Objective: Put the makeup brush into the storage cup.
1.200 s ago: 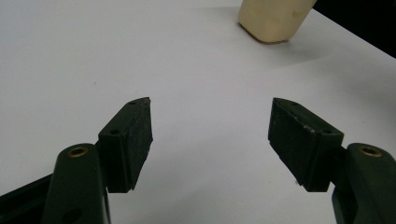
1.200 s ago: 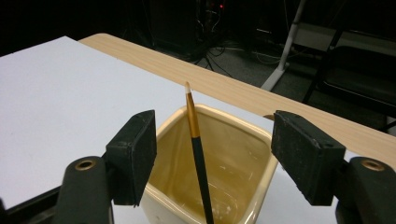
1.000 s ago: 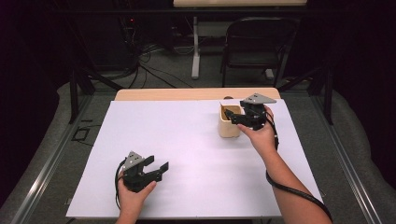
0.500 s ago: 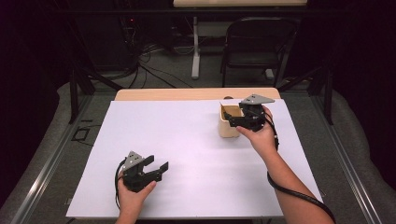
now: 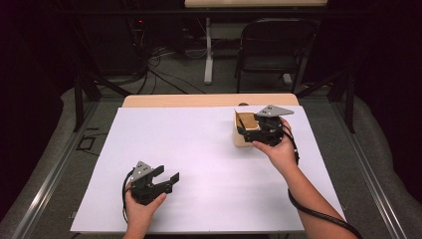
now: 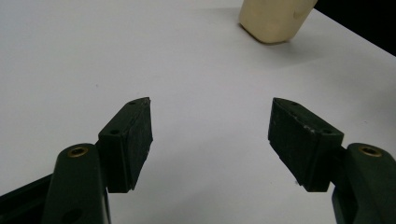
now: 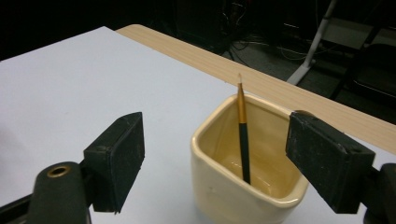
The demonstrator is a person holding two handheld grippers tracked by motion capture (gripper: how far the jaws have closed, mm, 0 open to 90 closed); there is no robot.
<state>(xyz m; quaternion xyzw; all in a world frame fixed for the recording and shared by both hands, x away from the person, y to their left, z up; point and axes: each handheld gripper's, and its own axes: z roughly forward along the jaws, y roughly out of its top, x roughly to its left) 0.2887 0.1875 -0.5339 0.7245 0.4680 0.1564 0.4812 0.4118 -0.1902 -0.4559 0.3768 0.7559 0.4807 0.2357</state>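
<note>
A cream square cup [image 5: 243,139] stands at the right of the white sheet [image 5: 199,149]. A thin black and gold pencil [image 7: 243,140] leans inside the cup [image 7: 243,196], tip up. My right gripper [image 5: 245,130] hovers at the cup's top and is open. Its jaws have just been opening, and in the right gripper view [image 7: 217,144] the pencil stands free between them, touched by neither pad. Near the front left, my left gripper [image 5: 166,174] is held just above the sheet, open with nothing in it [image 6: 210,126]. From there the cup [image 6: 275,18] shows far off.
Bare wooden table [image 5: 209,100] runs along the far edge of the sheet. Behind it are a black chair [image 5: 276,50], a white table leg [image 5: 208,55] and cables on the floor. Black cables trail from both grippers toward the front edge.
The right gripper has shifted very slightly at the cup and its jaws look a little wider. The left hand and gripper have not moved.
</note>
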